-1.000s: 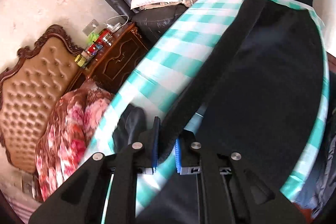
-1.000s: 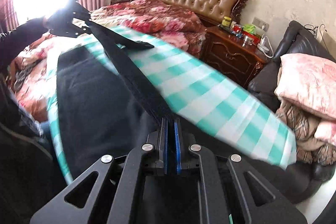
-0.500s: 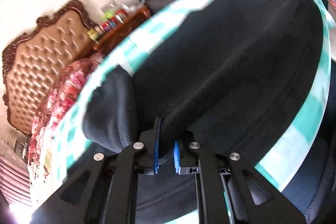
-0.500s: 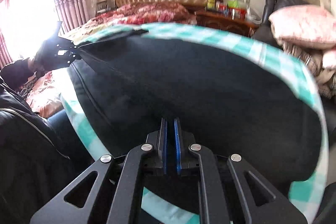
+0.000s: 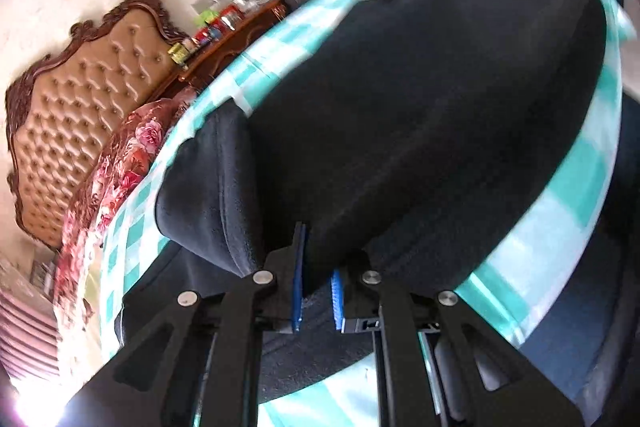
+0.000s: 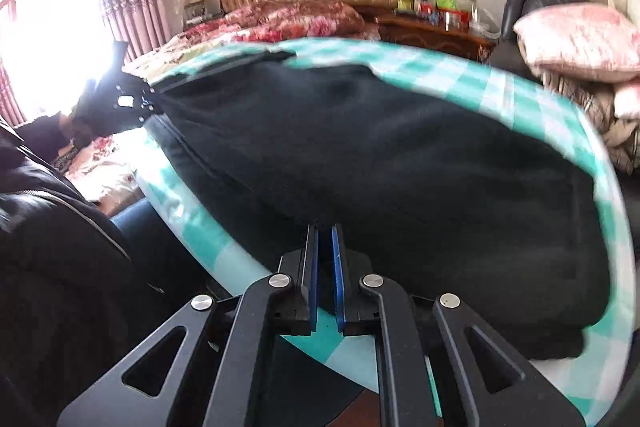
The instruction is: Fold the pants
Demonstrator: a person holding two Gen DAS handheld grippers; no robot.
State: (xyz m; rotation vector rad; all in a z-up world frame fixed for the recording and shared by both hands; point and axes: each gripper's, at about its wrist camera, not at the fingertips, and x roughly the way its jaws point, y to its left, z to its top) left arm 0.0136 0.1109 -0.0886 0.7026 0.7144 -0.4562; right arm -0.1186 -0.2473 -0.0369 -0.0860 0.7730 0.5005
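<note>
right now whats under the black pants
The black pants lie on a teal-and-white checked cloth that shows around their edges. What the cloth covers is hidden, apart from a sliver of dark wood at its near edge.

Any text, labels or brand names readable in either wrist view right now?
None can be read.
Bottles and jars on the nightstand: labels too small and blurred.
Left gripper: a white tag, unreadable.
Black pants and checked cloth: no print seen.
</note>
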